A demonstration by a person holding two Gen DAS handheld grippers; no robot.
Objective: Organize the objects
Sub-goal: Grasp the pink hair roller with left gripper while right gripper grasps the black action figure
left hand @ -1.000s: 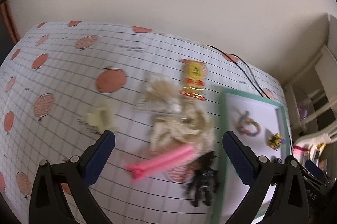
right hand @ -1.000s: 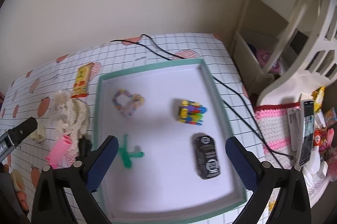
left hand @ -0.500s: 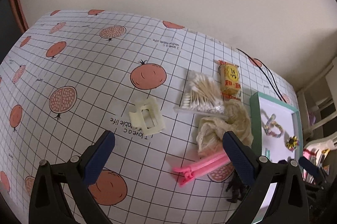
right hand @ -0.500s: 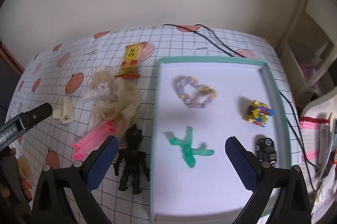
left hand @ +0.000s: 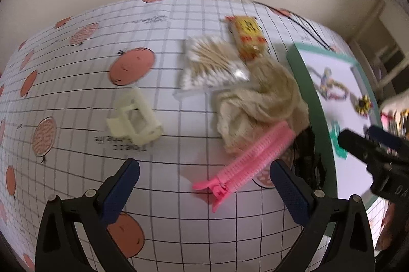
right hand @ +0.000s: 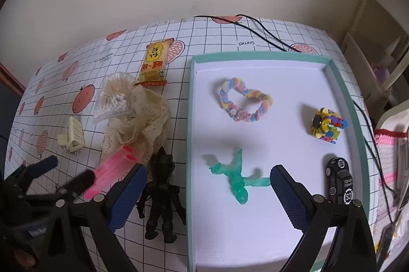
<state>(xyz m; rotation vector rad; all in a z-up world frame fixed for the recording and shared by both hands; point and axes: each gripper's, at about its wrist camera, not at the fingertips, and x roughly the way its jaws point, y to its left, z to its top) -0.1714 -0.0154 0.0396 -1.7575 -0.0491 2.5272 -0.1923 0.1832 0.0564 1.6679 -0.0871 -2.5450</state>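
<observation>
The pink hair clip [left hand: 245, 167] lies on the gridded tablecloth [left hand: 179, 16], its far end propped on the crumpled cream lace cloth [left hand: 258, 106] and its hinge end pointing toward the left gripper [left hand: 204, 185]. That gripper hangs just short of it with both blue-padded fingers [left hand: 120, 190] spread wide and nothing between them. By my reading this is the approach to a pick: the clip looks like the next thing to be sorted.

Close around it sit a black action figure [right hand: 161, 190] just beside the teal-rimmed tray [right hand: 190, 144], a bag of cotton swabs [left hand: 212, 65], a yellow snack packet [left hand: 248, 37] and, well off to the left, a cream claw clip [left hand: 135, 116]. The tray already holds a pastel braided loop [right hand: 242, 103], a green rubbery figure [right hand: 237, 182], a colourful bead toy [right hand: 327, 126] and a small black car [right hand: 340, 182] (toys, mostly, so the hair things may belong elsewhere; I cannot tell where).

The right gripper [right hand: 207, 195] hovers over the tray's near half, fingers equally wide apart and empty, the green figure showing between them.

The next move calls for lowering the left gripper so its fingers straddle the clip's narrow body across its width. The clip sits tilted on soft cloth, so the grasp should land on the free lower part, or the lace may come up with it.
</observation>
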